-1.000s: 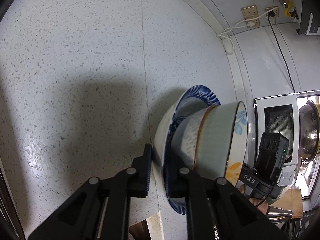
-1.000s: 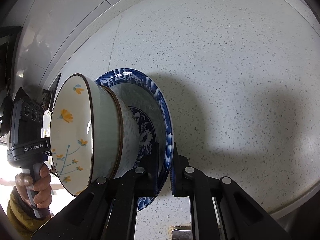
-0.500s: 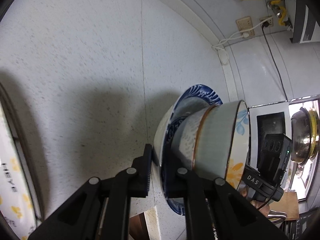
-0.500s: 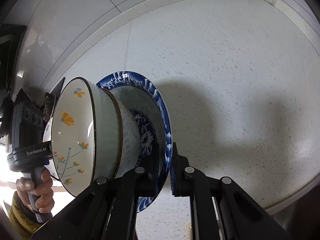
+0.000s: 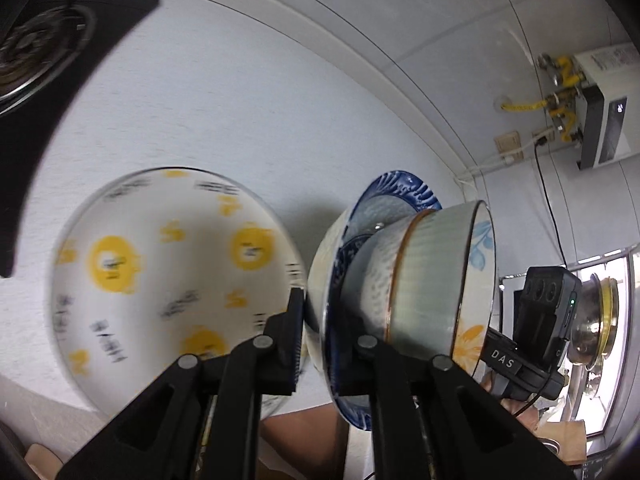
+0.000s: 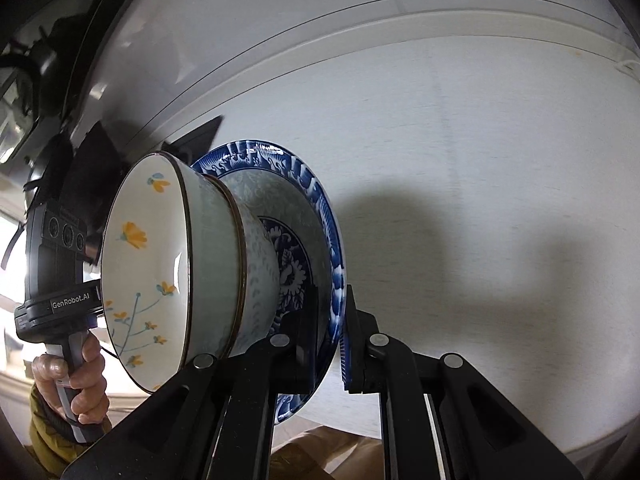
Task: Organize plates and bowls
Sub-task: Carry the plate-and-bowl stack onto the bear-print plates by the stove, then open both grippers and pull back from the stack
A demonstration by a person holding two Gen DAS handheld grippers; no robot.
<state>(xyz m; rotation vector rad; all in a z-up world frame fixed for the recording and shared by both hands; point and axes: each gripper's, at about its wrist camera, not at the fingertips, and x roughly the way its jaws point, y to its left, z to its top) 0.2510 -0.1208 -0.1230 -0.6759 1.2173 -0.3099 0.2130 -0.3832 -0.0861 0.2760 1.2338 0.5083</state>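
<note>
Both grippers hold one blue-and-white patterned plate by opposite rim edges, above the counter. Two nested pale bowls with orange flowers inside sit on it. My left gripper is shut on the plate rim. In the right wrist view, my right gripper is shut on the plate rim, with the bowls to its left. A white plate with yellow prints lies on the counter below the left gripper, blurred.
The speckled white countertop runs to a tiled wall. A black gas hob is at the upper left. A water heater with yellow pipes hangs on the wall. A steel pot stands at far right.
Both grippers have carried the plate and bowls sideways along the counter. The white yellow-print plate and the gas hob have come into the left wrist view.
</note>
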